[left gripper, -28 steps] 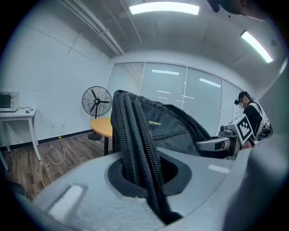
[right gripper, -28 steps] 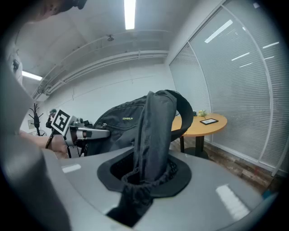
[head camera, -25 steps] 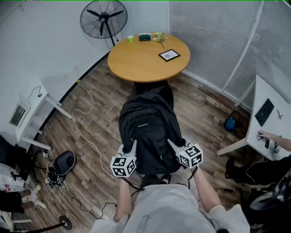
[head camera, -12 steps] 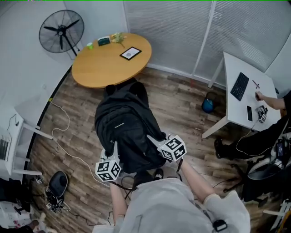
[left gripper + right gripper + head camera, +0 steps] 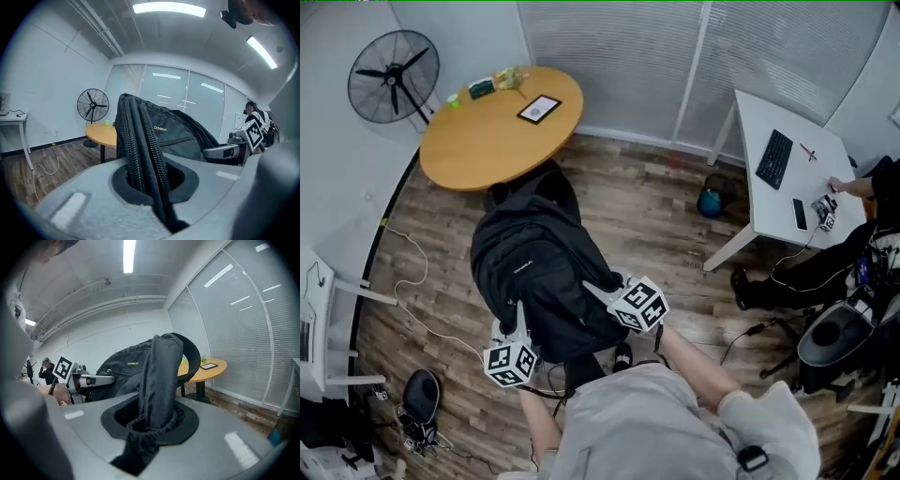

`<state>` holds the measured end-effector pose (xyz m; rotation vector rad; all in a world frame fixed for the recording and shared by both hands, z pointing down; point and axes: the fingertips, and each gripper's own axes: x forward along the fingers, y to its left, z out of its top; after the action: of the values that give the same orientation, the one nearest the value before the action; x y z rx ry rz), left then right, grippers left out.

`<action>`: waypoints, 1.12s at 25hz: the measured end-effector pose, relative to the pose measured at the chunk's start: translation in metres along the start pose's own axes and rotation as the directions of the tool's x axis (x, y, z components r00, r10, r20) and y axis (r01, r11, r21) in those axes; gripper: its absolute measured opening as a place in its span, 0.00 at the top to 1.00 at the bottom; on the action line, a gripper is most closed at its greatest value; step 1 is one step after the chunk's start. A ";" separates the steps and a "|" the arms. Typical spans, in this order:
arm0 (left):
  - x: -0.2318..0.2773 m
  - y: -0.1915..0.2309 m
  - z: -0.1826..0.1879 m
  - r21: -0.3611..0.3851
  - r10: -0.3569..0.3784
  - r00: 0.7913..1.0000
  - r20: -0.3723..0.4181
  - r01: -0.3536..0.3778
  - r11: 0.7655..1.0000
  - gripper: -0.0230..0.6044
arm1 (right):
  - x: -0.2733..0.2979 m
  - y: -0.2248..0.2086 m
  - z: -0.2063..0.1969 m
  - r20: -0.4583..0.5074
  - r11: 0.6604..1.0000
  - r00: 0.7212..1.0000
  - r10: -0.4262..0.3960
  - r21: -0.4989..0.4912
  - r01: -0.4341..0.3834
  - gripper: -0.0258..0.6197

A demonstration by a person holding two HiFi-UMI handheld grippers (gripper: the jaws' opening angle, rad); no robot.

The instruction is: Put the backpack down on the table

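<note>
Jaws: left gripper almost fully closed, clamped on the zippered edge of the backpack. Right gripper part-closed, clamped on 1 bunched black strap of it.
Backpack: black, 1 small pale logo on the front, not read with certainty. It is held above the wooden floor, its top at the near edge of the round table, not set on it.

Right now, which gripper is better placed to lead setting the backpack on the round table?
Left, probably, by a small margin. Both the left gripper and right gripper are shut on the backpack, so both must carry it, but the table lies ahead on the left side.
</note>
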<state>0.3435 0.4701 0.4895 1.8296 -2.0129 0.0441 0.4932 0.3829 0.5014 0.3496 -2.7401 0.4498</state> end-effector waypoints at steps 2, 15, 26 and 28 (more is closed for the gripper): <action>0.011 0.007 0.004 0.002 -0.008 1.000 0.008 0.008 1.000 0.94 | 0.009 -0.006 0.004 0.004 1.000 1.000 -0.007 -0.002 0.007 0.83; 0.110 0.087 0.062 0.012 -0.048 0.999 -0.003 0.048 0.999 0.94 | 0.114 -0.060 0.064 0.022 0.998 0.998 -0.056 0.031 0.055 0.83; 0.171 0.164 0.097 -0.007 -0.058 0.998 0.028 0.058 0.998 0.94 | 0.204 -0.088 0.108 0.024 0.999 0.998 -0.052 -0.004 0.052 0.83; 0.174 0.168 0.093 -0.003 -0.075 0.996 0.038 0.076 0.997 0.94 | 0.208 -0.091 0.104 0.033 0.998 0.998 -0.052 -0.014 0.053 0.83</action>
<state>0.1486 0.3006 0.5034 1.9157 -1.9658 -0.0175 0.2998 0.2252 0.5094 0.4278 -2.7572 0.4128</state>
